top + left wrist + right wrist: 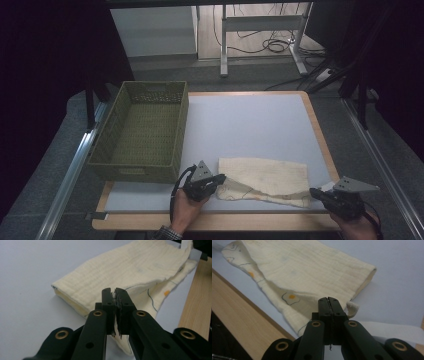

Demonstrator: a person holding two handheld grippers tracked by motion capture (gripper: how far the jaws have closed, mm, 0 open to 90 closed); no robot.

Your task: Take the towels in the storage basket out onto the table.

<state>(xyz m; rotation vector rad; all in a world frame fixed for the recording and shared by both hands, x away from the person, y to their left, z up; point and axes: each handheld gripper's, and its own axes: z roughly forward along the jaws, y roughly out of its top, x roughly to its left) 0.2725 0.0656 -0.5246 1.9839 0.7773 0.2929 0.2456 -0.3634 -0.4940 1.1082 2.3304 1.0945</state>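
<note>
1. Cloth (265, 176): cream, folded, lying on the table (250, 120) at 6 o'clock near the front edge; we hold it by both near corners, likely to fold it.
2. Left gripper (218, 178): jaws closed on the cloth's left corner.
3. Right gripper (315, 192): jaws closed on the right corner.
4. Basket (142, 172): green, woven, waiting at 9 o'clock.
5. The left gripper view shows fabric pinched between the jaws; the high view shows us the basket.
</note>
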